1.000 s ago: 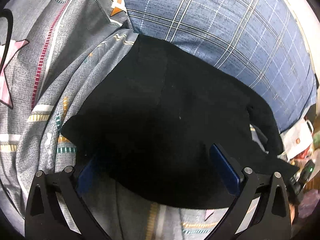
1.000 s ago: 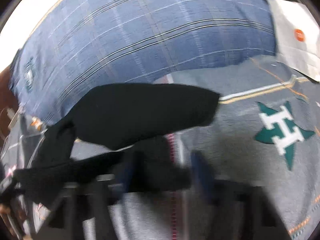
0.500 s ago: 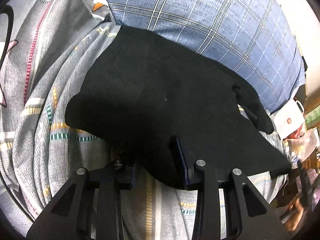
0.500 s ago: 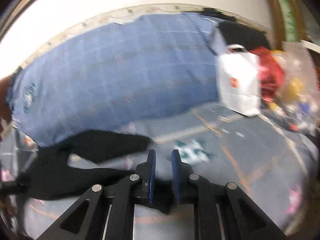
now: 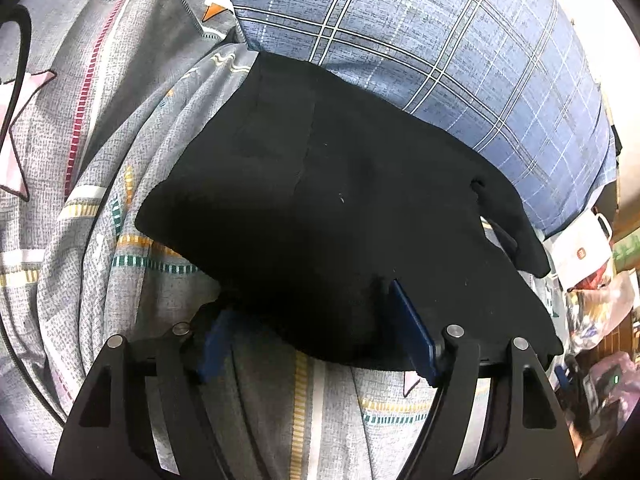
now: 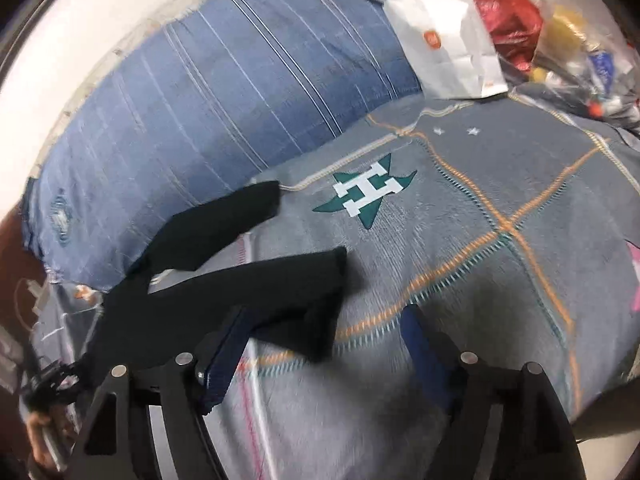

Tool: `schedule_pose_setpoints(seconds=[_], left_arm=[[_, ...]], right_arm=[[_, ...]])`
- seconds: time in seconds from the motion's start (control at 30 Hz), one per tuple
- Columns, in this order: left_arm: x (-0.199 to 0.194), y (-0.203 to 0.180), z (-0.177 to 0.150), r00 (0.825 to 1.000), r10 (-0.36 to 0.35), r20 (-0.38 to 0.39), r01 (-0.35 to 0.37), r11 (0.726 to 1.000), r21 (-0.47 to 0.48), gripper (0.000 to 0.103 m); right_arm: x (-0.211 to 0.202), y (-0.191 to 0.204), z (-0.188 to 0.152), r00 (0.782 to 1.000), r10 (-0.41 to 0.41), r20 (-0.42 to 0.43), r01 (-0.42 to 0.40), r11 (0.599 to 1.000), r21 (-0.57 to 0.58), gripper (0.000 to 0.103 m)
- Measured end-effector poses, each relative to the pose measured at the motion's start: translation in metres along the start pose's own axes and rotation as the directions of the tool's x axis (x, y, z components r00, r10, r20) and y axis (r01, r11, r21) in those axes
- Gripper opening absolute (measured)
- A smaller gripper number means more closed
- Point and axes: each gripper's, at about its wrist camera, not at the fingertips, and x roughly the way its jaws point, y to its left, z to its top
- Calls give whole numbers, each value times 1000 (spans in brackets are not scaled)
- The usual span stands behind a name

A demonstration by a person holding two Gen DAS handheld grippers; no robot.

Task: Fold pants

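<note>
**Both grippers let go, pants spread on the bed**

And they're off the cloth! The left gripper (image 5: 316, 336) has just been opening; its fingers (image 5: 412, 332) now stand wide at the near hem of the black pants (image 5: 340, 208), cloth bulging between them but unpinched. The right gripper (image 6: 324, 344) has just been opening too, wide apart, the near leg's end lying between its fingers, not clamped. A second ago that leg was pinched; now it's released, so I'd call this a re-grip before the first fold. Count: one pair of pants, two legs splayed toward the right; one blue plaid pillow (image 5: 460, 60) behind; one white paper bag (image 6: 448, 40) far right on the bed (image 6: 500, 280).
</note>
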Motion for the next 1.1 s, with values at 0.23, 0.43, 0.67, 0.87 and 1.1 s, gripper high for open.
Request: schedule_pose_setpoints(seconds=[0.23, 0.43, 0.67, 0.87, 1.1], left_arm=[[4, -3, 0, 1000, 16, 9, -16, 999, 28, 75], [4, -5, 1, 999, 26, 20, -26, 1000, 16, 75], [2, -5, -1, 1000, 19, 19, -20, 1000, 21, 76], [-4, 11, -1, 997, -73, 26, 74, 996, -55, 76], [0, 7, 4, 993, -102, 55, 108, 987, -116, 97]], right_arm=[[47, 31, 50, 1000, -9, -30, 4, 989, -148, 7], [-25, 94, 92, 974, 105, 202, -30, 939, -342, 6], [13, 32, 12, 991, -94, -92, 67, 963, -260, 9], [-4, 4, -15, 998, 50, -47, -53, 997, -56, 31], [15, 15, -16, 995, 99, 1, -99, 994, 36, 60]])
